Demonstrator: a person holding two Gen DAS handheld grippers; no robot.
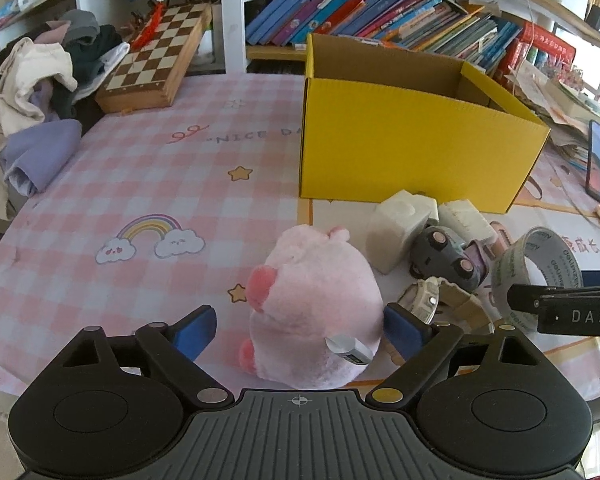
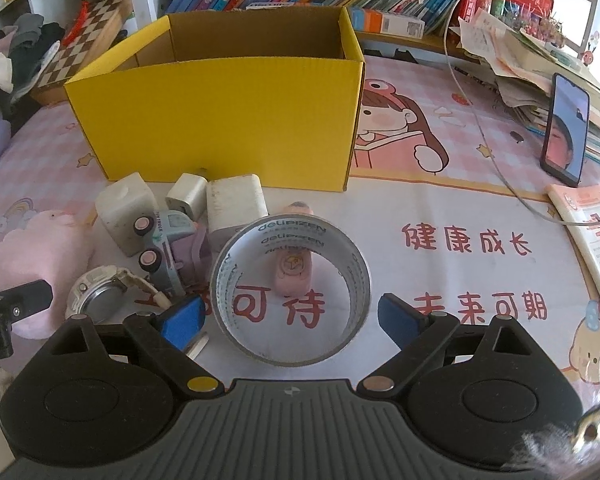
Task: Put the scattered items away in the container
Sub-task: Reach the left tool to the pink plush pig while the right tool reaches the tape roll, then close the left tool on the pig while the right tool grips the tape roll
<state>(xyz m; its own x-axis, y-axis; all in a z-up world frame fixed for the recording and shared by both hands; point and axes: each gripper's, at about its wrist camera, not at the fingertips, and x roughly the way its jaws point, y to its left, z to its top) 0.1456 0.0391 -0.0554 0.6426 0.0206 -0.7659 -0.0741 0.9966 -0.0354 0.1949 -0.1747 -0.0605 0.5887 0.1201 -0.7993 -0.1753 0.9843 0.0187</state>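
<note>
A pink plush pig sits between the open blue pads of my left gripper; the right pad is close to it, the left stands apart. My right gripper is open around a roll of clear tape standing on edge; the pads do not touch it. Behind lie white blocks, a toy truck, a white watch and a small pink item. The open yellow box stands behind them; what lies on its floor is hidden.
A chessboard and a pile of clothes lie at the far left. A phone leans on stacked papers at the right, with a white cable across the cloth. Bookshelves stand behind the table.
</note>
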